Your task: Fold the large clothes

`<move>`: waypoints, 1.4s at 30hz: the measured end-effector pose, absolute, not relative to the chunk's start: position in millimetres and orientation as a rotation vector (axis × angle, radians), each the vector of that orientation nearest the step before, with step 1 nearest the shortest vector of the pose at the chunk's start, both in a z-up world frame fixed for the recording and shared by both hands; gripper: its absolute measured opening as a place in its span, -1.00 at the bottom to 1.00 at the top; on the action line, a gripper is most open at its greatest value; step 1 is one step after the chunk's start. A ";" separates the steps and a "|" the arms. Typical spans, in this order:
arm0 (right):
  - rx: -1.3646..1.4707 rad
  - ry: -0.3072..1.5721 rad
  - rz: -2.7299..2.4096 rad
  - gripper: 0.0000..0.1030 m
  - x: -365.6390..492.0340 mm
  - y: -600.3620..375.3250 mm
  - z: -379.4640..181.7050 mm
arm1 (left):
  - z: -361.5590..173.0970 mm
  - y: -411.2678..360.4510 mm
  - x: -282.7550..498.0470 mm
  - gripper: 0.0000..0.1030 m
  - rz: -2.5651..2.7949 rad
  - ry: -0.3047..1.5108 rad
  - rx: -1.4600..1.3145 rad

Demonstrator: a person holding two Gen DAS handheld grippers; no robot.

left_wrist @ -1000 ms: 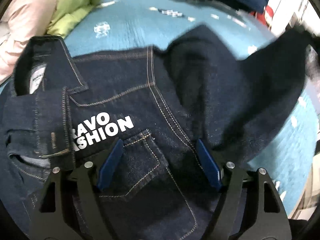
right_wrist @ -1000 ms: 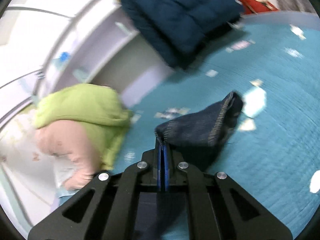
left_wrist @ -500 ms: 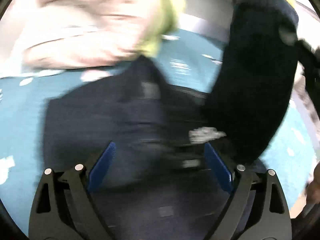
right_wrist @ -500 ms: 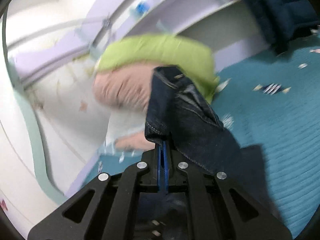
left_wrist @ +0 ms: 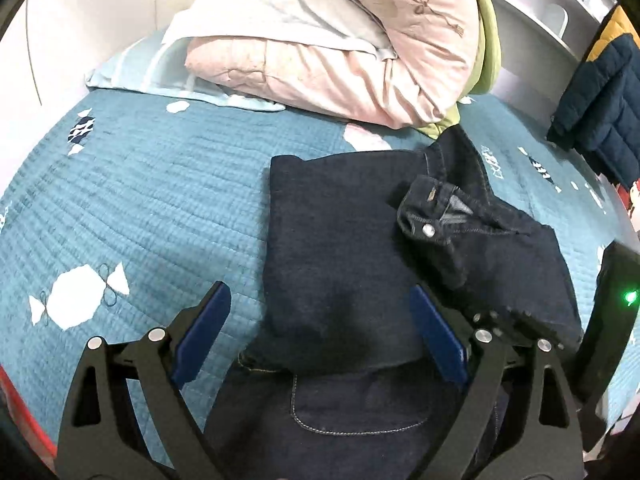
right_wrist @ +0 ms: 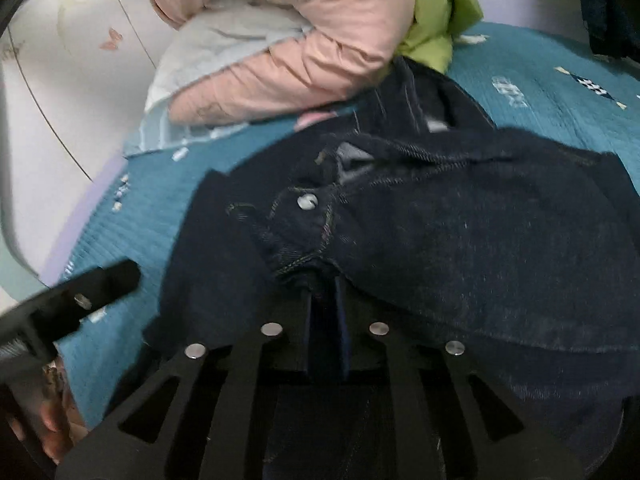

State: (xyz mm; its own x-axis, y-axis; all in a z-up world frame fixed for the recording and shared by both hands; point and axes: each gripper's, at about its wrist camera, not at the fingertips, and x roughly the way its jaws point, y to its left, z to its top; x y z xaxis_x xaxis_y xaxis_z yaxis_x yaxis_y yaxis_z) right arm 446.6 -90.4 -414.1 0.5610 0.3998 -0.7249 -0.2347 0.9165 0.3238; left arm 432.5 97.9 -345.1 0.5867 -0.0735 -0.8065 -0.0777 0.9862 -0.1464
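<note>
On your left, left gripper (left_wrist: 320, 330) has its jaws spread wide, gripping nothing, hovering over the folded denim jacket (left_wrist: 352, 248) lying on the teal bedspread (left_wrist: 140, 200). Right gripper (right_wrist: 325, 294) has its jaws nearly closed, pinching the buttoned cuff (right_wrist: 304, 224) on top of the jacket. Pink quilt (left_wrist: 340, 44) sits just behind.

Open blue bed cover (left_wrist: 152, 200) left of the folded denim jacket (left_wrist: 344, 248). Pink quilt (left_wrist: 360, 52) and green blanket (right_wrist: 436, 4) piled along the far edge. Navy puffer coat (left_wrist: 600, 108) blocking the far right corner.
</note>
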 end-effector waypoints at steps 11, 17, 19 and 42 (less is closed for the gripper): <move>0.326 0.826 0.390 0.34 415.8 -148.9 -375.4 | -323.0 57.1 444.2 0.77 -0.101 0.910 -0.224; 0.439 0.853 0.141 0.06 428.6 -228.8 -385.2 | -347.7 7.1 464.1 0.80 -0.231 1.011 -0.228; 0.470 0.902 0.083 -0.01 433.9 -250.3 -399.5 | -359.4 -5.9 470.0 0.80 -0.243 1.047 -0.218; 0.461 1.048 0.078 0.13 529.9 -321.8 -409.7 | -365.3 95.2 579.9 0.87 -0.039 1.119 -0.109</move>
